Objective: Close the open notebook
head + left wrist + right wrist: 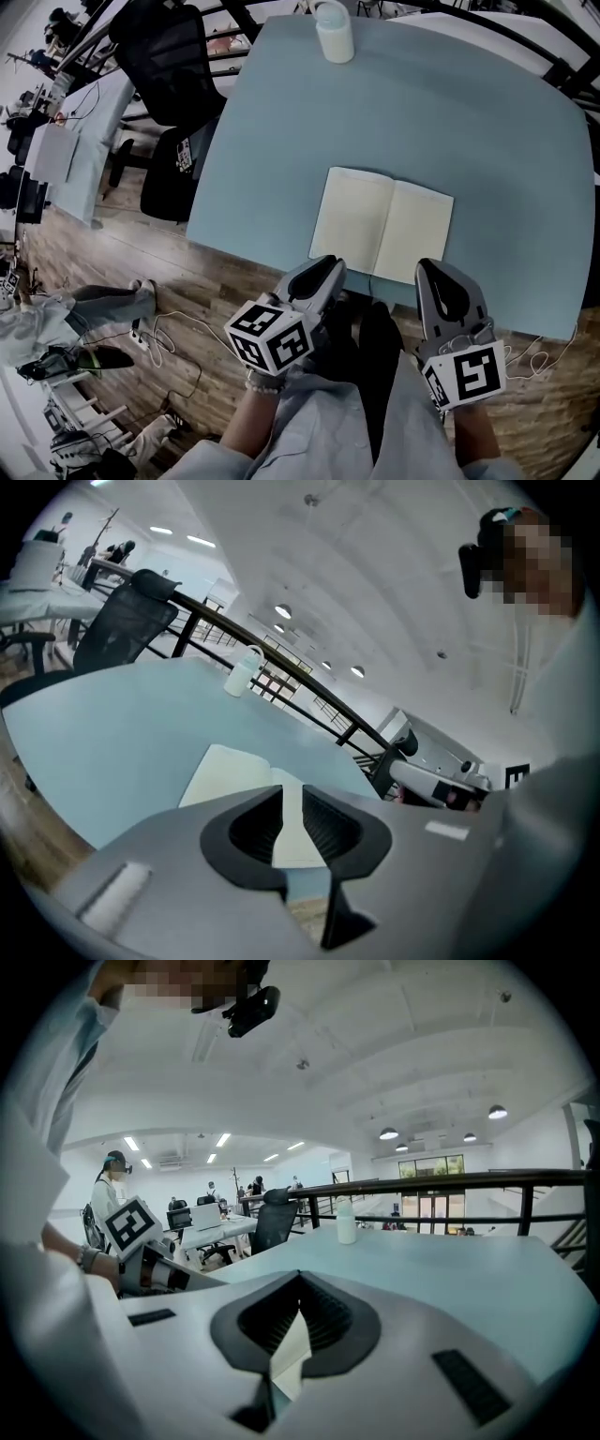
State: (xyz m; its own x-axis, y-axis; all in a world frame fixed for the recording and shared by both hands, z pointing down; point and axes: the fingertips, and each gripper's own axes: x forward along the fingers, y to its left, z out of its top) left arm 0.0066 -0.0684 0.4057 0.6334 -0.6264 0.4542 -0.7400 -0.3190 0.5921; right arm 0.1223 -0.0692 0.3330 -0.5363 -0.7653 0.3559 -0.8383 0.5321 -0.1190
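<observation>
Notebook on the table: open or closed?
Open: the notebook lies spread flat on the table, both blank pages up, crease between them.

The right gripper's jaws meet at their tips, nothing clamped; a pale slice of notebook shows in the gap behind them. On the table, a bottle stands at 12 o'clock. A chair sits at 11 o'clock, and the left gripper at 9 o'clock.

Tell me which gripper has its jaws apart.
The left gripper: a narrow gap shows between its jaws, with nothing in it. The right gripper has its jaws together.
</observation>
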